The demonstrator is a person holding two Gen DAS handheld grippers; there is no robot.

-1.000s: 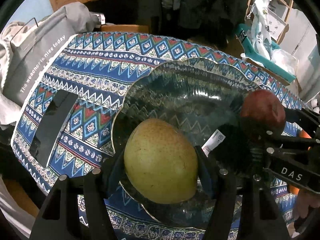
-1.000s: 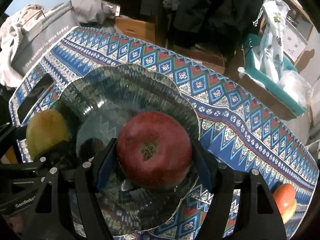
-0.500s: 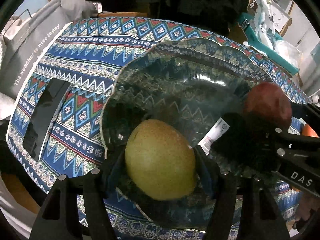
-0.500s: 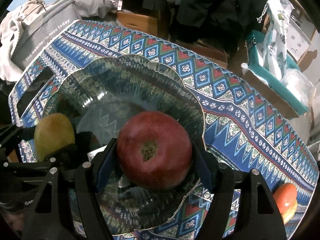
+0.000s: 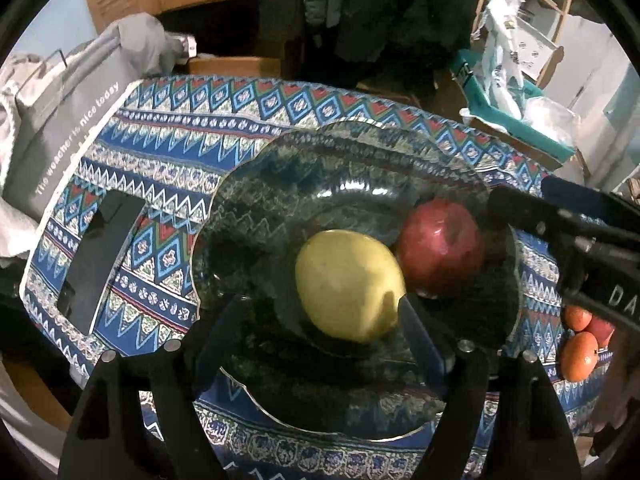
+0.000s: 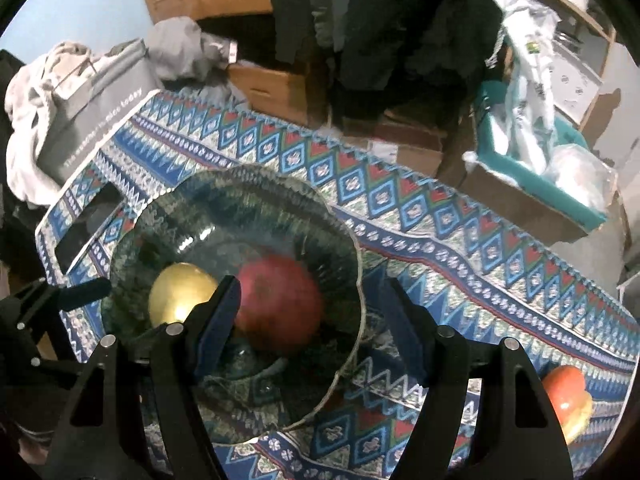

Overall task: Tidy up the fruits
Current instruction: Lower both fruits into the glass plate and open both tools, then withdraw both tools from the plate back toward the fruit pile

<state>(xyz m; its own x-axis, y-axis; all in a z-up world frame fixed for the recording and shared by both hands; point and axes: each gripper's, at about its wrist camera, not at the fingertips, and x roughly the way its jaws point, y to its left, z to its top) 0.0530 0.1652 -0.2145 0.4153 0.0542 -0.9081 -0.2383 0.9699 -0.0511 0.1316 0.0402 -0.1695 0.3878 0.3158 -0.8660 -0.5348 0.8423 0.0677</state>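
Now both fruits lie released in the glass bowl [image 5: 320, 152]: a second ago the left gripper [image 5: 320, 320] was clamped on the yellow-green pear [image 5: 348, 284] and the right gripper [image 6: 308, 320] on the red apple [image 6: 280, 304], each held over the bowl. The left jaws have just been opening and stand wide; the pear sits between them on the bowl floor, near the right-hand pad, and whether that pad touches it cannot be told. The right jaws stand wide, with the apple lying below and toward the left finger, no pad pressing on it. In the left wrist view the pear is at bowl centre and the apple at its 2 o'clock, touching or just beside it. Both cameras now see the bowl from further off than half a second ago, which reads as both hands lifting away. Judgement: two placements are complete, and the remaining loose fruit is next. That fruit includes orange-red pieces [image 5: 580, 344] at the bowl's 4 o'clock in the left wrist view and a red-yellow fruit [image 6: 568, 404] on the patterned tablecloth [image 6: 440, 216] at 4 o'clock in the right wrist view. Readable writing: the grey bag [image 5: 60, 128] at 10 o'clock carries "The weather is nice today"; the right gripper body in the left wrist view shows "DA", cut off by the frame edge.
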